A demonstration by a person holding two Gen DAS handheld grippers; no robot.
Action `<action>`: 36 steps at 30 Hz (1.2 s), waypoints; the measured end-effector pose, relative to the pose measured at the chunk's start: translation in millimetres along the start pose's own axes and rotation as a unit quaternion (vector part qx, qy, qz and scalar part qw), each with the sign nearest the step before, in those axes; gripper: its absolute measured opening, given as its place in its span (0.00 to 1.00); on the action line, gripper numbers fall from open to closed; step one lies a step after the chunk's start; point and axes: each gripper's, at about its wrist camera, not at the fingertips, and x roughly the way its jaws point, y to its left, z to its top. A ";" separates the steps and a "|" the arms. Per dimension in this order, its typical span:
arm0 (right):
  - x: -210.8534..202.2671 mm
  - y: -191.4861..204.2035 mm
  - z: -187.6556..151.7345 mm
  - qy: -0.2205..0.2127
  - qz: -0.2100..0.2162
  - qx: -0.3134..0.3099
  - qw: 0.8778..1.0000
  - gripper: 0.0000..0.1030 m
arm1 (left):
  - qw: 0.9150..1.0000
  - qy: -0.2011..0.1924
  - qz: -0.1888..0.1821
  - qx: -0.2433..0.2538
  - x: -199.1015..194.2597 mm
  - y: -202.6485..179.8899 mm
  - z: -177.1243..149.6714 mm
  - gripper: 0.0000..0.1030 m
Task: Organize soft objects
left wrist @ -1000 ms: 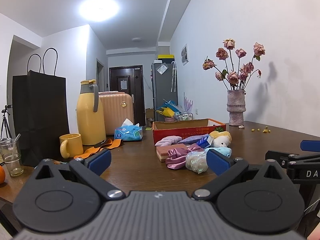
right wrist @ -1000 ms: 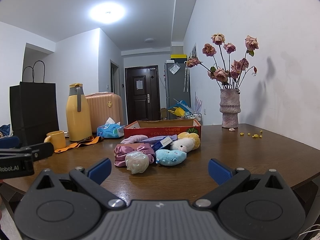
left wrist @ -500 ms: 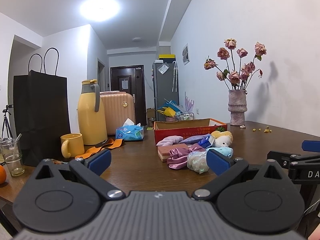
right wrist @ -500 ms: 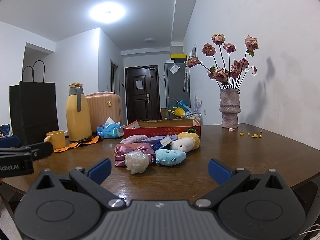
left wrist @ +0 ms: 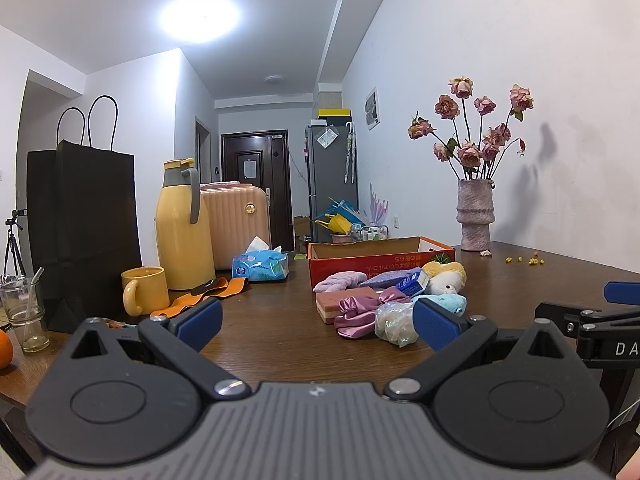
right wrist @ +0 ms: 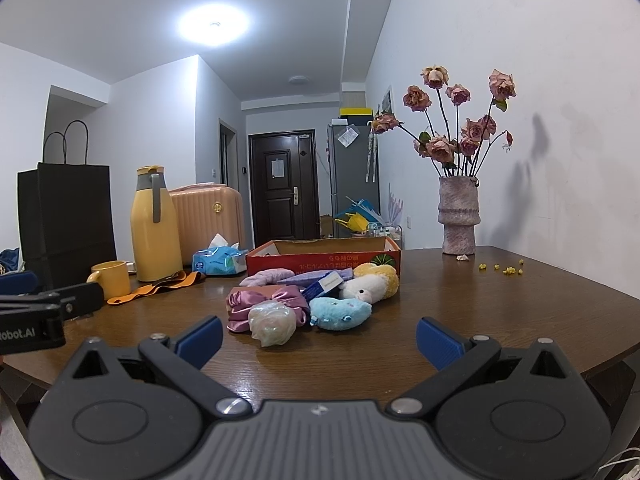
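While both are held low over the near edge of a brown wooden desk (right wrist: pixel 460 320), the left tool (left wrist: pixel 318 322) and the right tool (right wrist: pixel 319 336) stand with their blue-padded fingers (right wrist: pixel 200 338) spread wide, gripping nothing and touching nothing. Just ahead of the right tool, well apart from its pads, lies a heap of soft things: a pale iridescent pouf (right wrist: pixel 274 322) nearest, touching a pink satin scrunchie (right wrist: pixel 260 300) behind it, and a light blue plush (right wrist: pixel 340 314) just beside them to the right. In the left wrist view the same heap sits ahead and to the right, partly hidden by that tool's right finger. Behind come a white and yellow plush toy (right wrist: pixel 372 282), a small blue carton (right wrist: pixel 324 284), a lilac cloth (right wrist: pixel 266 276) and what may be a purple sponge (right wrist: pixel 308 278); a pink sponge block (left wrist: pixel 346 300) shows only from the left. All rest against the front wall of an open red cardboard box (right wrist: pixel 324 258). Farther left stand a yellow mug (left wrist: pixel 146 290), an orange strap (left wrist: pixel 200 300), a tissue pack (left wrist: pixel 260 266), a yellow thermos (left wrist: pixel 184 224) and a black paper bag (left wrist: pixel 84 232). At the far right, a vase of dried roses (right wrist: pixel 458 216).
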 end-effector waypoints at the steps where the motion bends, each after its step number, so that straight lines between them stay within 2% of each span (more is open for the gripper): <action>1: -0.1 0.2 0.0 0.000 0.000 0.000 1.000 1.00 | 1.000 0.000 0.001 0.000 0.1 0.2 0.0 1.00; 31: 1.2 -3.1 -3.2 0.002 0.002 0.004 1.000 1.00 | 1.000 0.008 0.001 0.002 2.7 -3.0 -4.3 1.00; 36: 11.7 -4.2 -14.8 0.014 -0.004 0.014 1.000 1.00 | 1.000 0.013 0.013 0.024 17.7 -2.7 -12.8 1.00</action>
